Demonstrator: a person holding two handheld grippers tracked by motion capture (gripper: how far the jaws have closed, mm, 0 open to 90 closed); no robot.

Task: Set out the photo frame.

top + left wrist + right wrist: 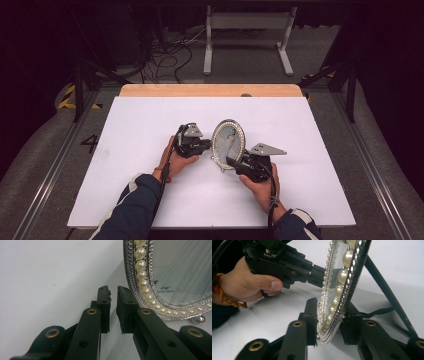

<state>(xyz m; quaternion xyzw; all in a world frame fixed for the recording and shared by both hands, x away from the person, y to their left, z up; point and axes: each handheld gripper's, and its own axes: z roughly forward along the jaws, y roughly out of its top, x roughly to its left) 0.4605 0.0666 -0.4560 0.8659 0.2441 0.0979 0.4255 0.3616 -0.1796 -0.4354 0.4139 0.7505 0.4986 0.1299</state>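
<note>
1. Oval silver picture frame (228, 145) with a ring of pearl beads: standing upright near the middle of the white tabletop (140, 130), between the two hand-held claws.
2. Black folding stand (387, 293) visible behind the frame in the right gripper view, angled down to the tabletop.
3. Glass face marked with a printed size label, readable in the left gripper view (175, 277).
4. Left claw (204, 145): positioned just left of the frame, level with its middle, pointing right toward the rim.
5. Left claw jaws (113, 293): nearly together, a narrow gap between the pads, nothing in the gap; right pad close against the beaded rim, contact not determinable.
6. Right claw (231, 161): positioned at the near right of the frame, pointing left at its lower edge.
7. Right claw jaws (329, 317): straddling the lower rim, one jaw on the glass side, one on the back side; clamped on the frame's edge.
8. Left hand (249, 282) wrapped round the left gripper body, a red and yellow woven bracelet (223, 296) at the wrist.
</note>
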